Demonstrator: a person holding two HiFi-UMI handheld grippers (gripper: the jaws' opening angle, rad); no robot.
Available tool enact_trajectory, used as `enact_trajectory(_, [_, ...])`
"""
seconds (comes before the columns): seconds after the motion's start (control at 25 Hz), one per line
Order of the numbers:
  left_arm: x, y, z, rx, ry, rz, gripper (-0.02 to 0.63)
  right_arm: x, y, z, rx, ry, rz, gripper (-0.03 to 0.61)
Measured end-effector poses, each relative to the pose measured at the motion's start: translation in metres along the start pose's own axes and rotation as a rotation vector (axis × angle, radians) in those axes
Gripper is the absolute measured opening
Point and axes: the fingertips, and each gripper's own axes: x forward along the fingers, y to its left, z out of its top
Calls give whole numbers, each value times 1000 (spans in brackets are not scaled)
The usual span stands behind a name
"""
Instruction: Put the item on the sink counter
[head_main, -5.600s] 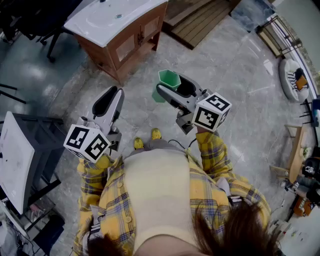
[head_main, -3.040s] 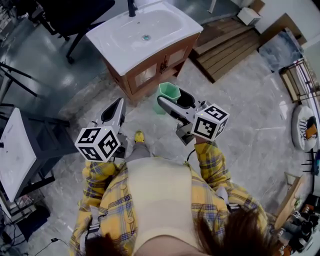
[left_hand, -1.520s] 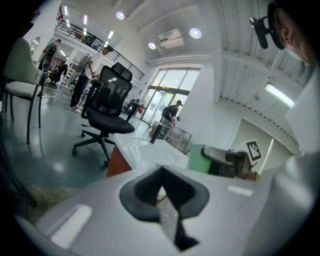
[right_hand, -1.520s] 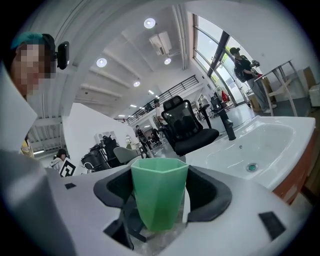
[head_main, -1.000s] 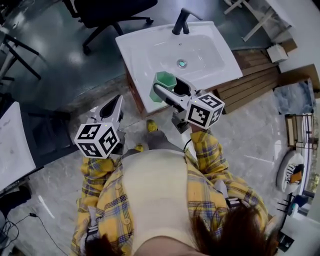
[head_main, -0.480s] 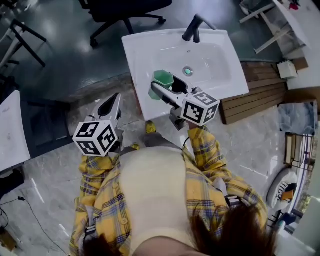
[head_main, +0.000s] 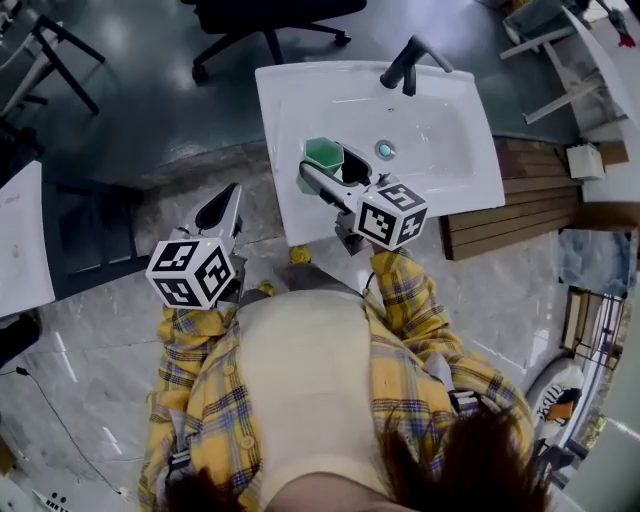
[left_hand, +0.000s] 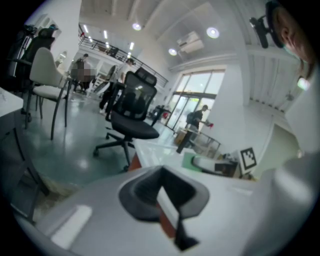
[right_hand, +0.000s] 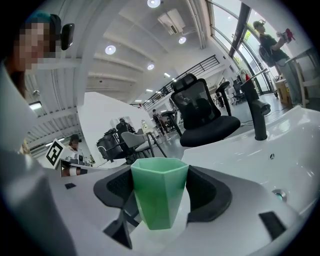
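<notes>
A green faceted cup (head_main: 321, 158) (right_hand: 159, 191) stands upright between the jaws of my right gripper (head_main: 328, 172) (right_hand: 161, 196), which is shut on it. Cup and gripper hang over the left part of the white sink counter (head_main: 300, 215), left of the basin drain (head_main: 385, 150). The black faucet (head_main: 408, 64) (right_hand: 257, 116) stands at the counter's far edge. My left gripper (head_main: 221, 208) (left_hand: 165, 200) is held lower left, over the floor short of the counter's left corner; its jaws are together with nothing between them.
A black office chair (head_main: 268, 20) (left_hand: 131, 117) stands beyond the sink. Wooden pallets (head_main: 520, 200) lie to the right of the vanity. A white table edge (head_main: 20, 245) is at the left. People stand far off in the room.
The person has walked up to the sink vanity. The right gripper with the green cup has gone from over the floor to over the counter's left side. The left gripper stays low.
</notes>
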Motion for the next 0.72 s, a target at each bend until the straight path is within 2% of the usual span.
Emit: enact_trajectory(0.72, [-2,10,-4,-22,-2,55,8,22,1,-16,-240,12,9,302])
